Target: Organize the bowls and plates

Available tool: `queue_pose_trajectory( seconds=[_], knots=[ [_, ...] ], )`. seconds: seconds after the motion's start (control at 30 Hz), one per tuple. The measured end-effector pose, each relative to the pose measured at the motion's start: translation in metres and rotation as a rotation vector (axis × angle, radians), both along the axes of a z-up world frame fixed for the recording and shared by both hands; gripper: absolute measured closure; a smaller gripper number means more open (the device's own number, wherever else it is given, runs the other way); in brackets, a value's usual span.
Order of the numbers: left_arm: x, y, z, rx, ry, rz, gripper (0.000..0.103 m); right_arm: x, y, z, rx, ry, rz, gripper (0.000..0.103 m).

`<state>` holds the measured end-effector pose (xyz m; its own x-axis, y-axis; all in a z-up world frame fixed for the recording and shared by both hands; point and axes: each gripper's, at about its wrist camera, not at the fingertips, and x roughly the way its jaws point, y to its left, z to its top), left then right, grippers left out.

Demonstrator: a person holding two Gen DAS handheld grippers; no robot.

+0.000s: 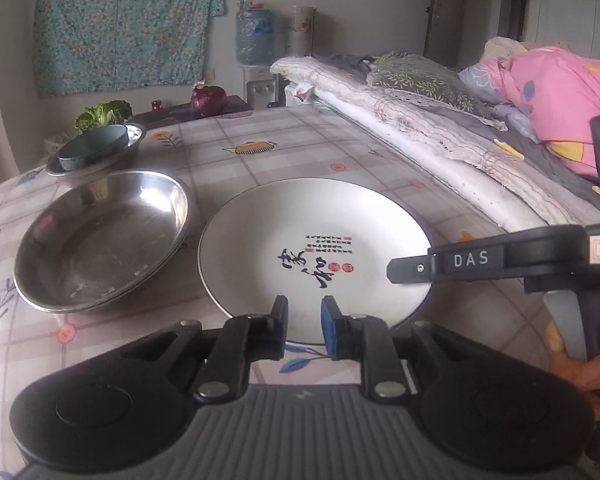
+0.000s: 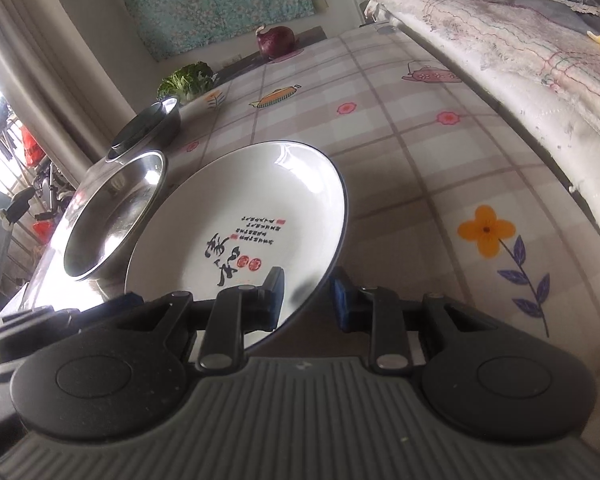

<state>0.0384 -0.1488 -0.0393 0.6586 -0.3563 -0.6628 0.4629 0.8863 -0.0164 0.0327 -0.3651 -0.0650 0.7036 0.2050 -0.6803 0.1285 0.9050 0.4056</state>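
A white plate [image 1: 300, 220] with black calligraphy and red seals lies on the checked tablecloth [image 1: 340, 144]. My left gripper [image 1: 304, 314] hovers at its near rim. The jaws stand a narrow gap apart with nothing pinched between them. My right gripper [image 1: 404, 270] reaches in from the right, its upper finger lying on the plate's right rim. In the right wrist view the plate [image 2: 259, 184] has its rim between the pads of the right gripper [image 2: 306, 292], which is shut on it. Stacked steel basins [image 1: 99, 240] [image 2: 115, 216] sit left of the plate.
A teal bowl [image 1: 93, 146] rests in a small steel dish at the far left corner, near leafy greens [image 1: 103, 114] and a purple onion [image 1: 207, 100]. A bed piled with blankets [image 1: 420, 120] runs along the table's right edge. A hand [image 1: 580, 364] holds the right gripper's handle.
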Motion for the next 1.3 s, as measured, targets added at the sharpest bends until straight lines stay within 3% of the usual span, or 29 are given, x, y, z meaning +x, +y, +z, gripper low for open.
queue_pose_trajectory(
  seconds=[0.03, 0.17, 0.23, 0.4, 0.57, 0.73, 0.93, 1.07, 1.2, 1.3],
  knots=[
    [-0.002, 0.002, 0.002, 0.003, -0.013, 0.009, 0.082, -0.002, 0.0, 0.001, 0.004, -0.003, -0.003, 0.078],
    [0.0, 0.015, 0.008, 0.002, -0.045, 0.072, 0.062, -0.007, -0.003, 0.001, 0.021, -0.012, -0.017, 0.078],
    [0.005, 0.02, 0.009, 0.0, -0.039, 0.101, 0.058, -0.008, -0.006, 0.001, 0.036, -0.013, -0.025, 0.077],
    [0.02, 0.023, 0.002, -0.005, 0.032, 0.149, 0.046, -0.004, -0.016, -0.001, 0.054, -0.016, -0.041, 0.077],
    [0.034, 0.023, -0.008, -0.024, 0.113, 0.173, 0.042, 0.002, -0.029, -0.002, 0.067, -0.023, -0.063, 0.076],
    [0.047, 0.021, -0.015, -0.032, 0.156, 0.198, 0.042, 0.013, -0.04, -0.005, 0.08, -0.026, -0.071, 0.076],
    [0.06, 0.01, -0.02, 0.012, 0.16, 0.212, 0.043, 0.035, -0.041, -0.008, 0.079, -0.028, -0.039, 0.076],
    [0.069, 0.004, -0.022, 0.035, 0.167, 0.221, 0.048, 0.052, -0.039, -0.01, 0.081, -0.023, -0.02, 0.075],
    [0.071, -0.003, -0.019, 0.051, 0.164, 0.207, 0.063, 0.064, -0.035, -0.011, 0.082, -0.024, 0.001, 0.075],
    [0.071, -0.006, -0.018, 0.082, 0.166, 0.209, 0.063, 0.066, -0.028, -0.008, 0.08, -0.027, 0.021, 0.071]
  ],
)
